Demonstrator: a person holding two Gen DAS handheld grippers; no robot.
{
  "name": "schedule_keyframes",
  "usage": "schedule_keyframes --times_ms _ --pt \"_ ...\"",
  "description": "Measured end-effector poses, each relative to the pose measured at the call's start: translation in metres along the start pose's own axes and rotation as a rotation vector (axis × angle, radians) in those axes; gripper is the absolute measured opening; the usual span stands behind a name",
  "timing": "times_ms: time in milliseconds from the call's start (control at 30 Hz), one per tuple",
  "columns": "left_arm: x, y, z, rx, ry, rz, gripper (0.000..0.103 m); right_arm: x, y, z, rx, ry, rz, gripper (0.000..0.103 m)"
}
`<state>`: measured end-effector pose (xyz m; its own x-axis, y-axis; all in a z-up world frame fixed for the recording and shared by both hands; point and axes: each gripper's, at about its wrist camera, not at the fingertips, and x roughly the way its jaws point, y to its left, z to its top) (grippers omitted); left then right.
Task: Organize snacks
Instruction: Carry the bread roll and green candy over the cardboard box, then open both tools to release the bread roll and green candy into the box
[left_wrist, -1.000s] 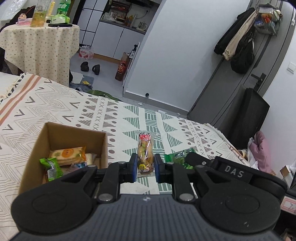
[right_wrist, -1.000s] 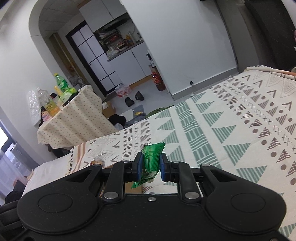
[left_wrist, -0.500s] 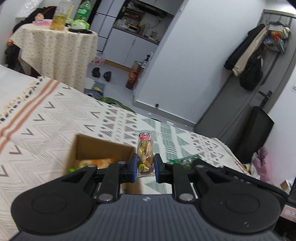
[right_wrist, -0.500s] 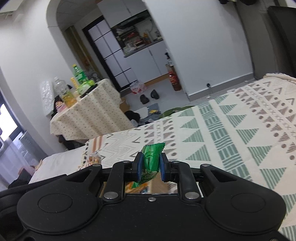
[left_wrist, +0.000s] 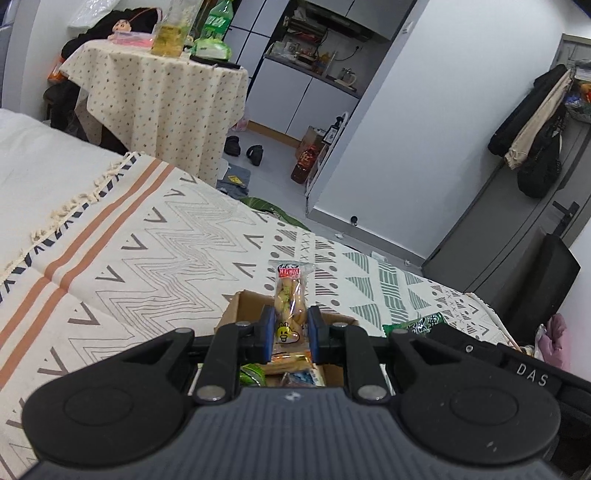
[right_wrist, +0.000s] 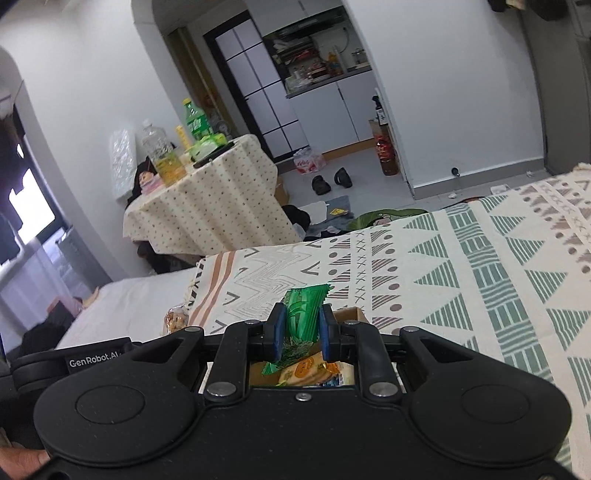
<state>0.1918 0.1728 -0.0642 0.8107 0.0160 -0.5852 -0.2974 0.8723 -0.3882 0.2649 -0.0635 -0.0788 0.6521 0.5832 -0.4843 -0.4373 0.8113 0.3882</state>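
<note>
Snacks are the job here, and two are in the jaws now: the left gripper (left_wrist: 290, 334) pinches a clear pack of twisted pastry (left_wrist: 290, 295) upright, and the right gripper (right_wrist: 302, 334) is closed on a green packet (right_wrist: 301, 314). Both hang over the cardboard box (left_wrist: 243, 301) that sits on the patterned blanket (left_wrist: 155, 240) of the bed. The box already holds several packets, an orange one (right_wrist: 306, 369) among them, so I judge the sorting well along; what is left is to drop these two in.

The left view shows the green packet at its right edge and the door with hanging coats. The right view shows the pastry pack low at the left, and a fingertip (right_wrist: 22, 459) at the bottom corner.
</note>
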Motion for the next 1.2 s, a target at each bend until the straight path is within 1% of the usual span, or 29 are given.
schedule_keyframes --times_ms 267,467,500,533,600,633,700,767,867,933,1000,1100,1200 --pt "0.024 0.012 -0.007 -0.024 0.036 -0.005 0.017 0.031 0.007 0.001 -0.058 0.038 -0.017 0.019" --pt "0.037 0.015 -0.011 -0.033 0.061 -0.005 0.017 0.052 0.002 -0.002 -0.09 0.047 -0.055 0.022" --pt "0.039 0.015 -0.011 -0.033 0.064 -0.003 0.017 0.055 0.0 -0.001 -0.094 0.046 -0.056 0.026" --pt "0.04 0.014 -0.012 -0.033 0.067 -0.004 0.017 0.058 -0.001 0.001 -0.097 0.053 -0.062 0.026" --pt "0.042 0.013 -0.012 -0.03 0.072 -0.003 0.018 0.063 -0.005 0.003 -0.094 0.072 -0.077 0.035" --pt "0.043 0.013 -0.012 -0.029 0.075 -0.002 0.018 0.062 -0.006 0.003 -0.089 0.07 -0.077 0.037" --pt "0.045 0.011 -0.013 -0.029 0.081 -0.001 0.018 0.057 -0.008 0.003 -0.084 0.057 -0.078 0.049" --pt "0.046 0.009 -0.013 -0.026 0.086 0.002 0.018 0.053 -0.012 0.002 -0.071 0.053 -0.079 0.054" --pt "0.046 0.006 -0.014 -0.025 0.093 0.006 0.018 0.048 -0.017 0.0 -0.041 0.065 -0.068 0.054" --pt "0.043 0.004 -0.017 -0.023 0.096 0.01 0.018 0.043 -0.021 -0.001 -0.02 0.066 -0.065 0.057" --pt "0.041 0.002 -0.019 -0.019 0.105 0.011 0.018 0.037 -0.024 -0.004 -0.004 0.066 -0.063 0.062" --pt "0.037 -0.004 -0.023 -0.003 0.113 0.018 0.018 0.03 -0.028 -0.007 0.011 0.074 -0.059 0.063" --pt "0.031 -0.008 -0.025 -0.002 0.114 0.034 0.02 0.022 -0.032 -0.008 0.023 0.076 -0.062 0.064"
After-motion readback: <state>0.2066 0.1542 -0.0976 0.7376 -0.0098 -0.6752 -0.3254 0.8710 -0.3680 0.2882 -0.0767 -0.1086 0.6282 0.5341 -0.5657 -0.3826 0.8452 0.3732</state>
